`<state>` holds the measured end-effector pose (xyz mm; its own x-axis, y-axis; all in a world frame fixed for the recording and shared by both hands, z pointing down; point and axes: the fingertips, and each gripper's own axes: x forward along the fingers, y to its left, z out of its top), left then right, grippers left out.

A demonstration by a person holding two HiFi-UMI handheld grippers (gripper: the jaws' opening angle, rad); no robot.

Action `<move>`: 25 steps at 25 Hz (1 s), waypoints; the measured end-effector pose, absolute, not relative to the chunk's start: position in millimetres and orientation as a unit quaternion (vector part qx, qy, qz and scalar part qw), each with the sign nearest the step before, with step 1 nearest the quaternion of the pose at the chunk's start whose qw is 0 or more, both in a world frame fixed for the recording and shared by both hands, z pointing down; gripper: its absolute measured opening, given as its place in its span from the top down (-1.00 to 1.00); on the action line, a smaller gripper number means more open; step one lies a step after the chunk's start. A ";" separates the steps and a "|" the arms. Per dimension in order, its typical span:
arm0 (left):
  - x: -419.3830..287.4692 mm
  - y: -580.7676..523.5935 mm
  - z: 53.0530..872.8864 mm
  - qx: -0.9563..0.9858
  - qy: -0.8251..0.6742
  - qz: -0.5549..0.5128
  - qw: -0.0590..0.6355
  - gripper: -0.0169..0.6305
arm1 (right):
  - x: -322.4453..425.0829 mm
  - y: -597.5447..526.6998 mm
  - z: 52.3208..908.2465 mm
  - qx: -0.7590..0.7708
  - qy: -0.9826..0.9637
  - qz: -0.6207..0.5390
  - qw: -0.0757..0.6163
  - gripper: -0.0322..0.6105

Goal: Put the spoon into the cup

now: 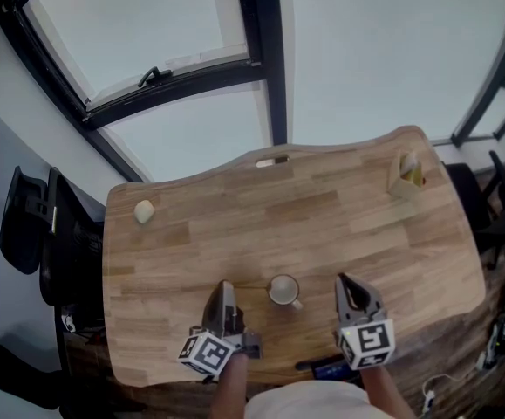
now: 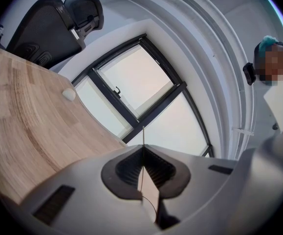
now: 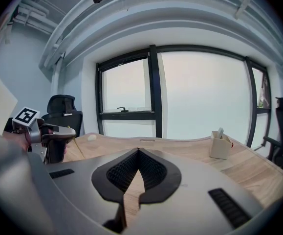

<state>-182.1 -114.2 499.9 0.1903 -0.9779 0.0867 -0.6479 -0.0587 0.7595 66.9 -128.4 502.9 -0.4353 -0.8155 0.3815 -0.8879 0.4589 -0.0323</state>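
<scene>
A small white cup [image 1: 283, 290] with its handle to the lower right stands on the wooden table [image 1: 322, 216], near the front edge and between my two grippers. My left gripper [image 1: 226, 285] is just left of the cup and shut on the spoon. In the left gripper view the spoon [image 2: 142, 135] shows edge-on, as a thin line sticking out past the closed jaws of the left gripper [image 2: 142, 148]. My right gripper [image 1: 343, 279] is to the right of the cup, shut and holding nothing. The right gripper [image 3: 138, 151] has its own jaws hiding the cup.
A small cream lump [image 1: 144, 211] lies near the table's left edge. A beige holder [image 1: 406, 175] with things in it stands at the far right corner. A black office chair [image 1: 25, 221] is left of the table. A blue object [image 1: 330, 369] sits at the front edge.
</scene>
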 end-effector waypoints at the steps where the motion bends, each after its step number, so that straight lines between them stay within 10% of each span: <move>1: -181.7 -114.2 500.4 0.688 -0.591 -0.236 0.350 0.94 | 66.3 -128.1 503.4 0.506 -0.840 0.115 0.159 0.91; 25: -177.0 -119.7 524.5 0.687 -0.588 -0.209 0.373 0.94 | 49.3 -131.4 513.0 0.488 -0.847 0.125 0.173 0.91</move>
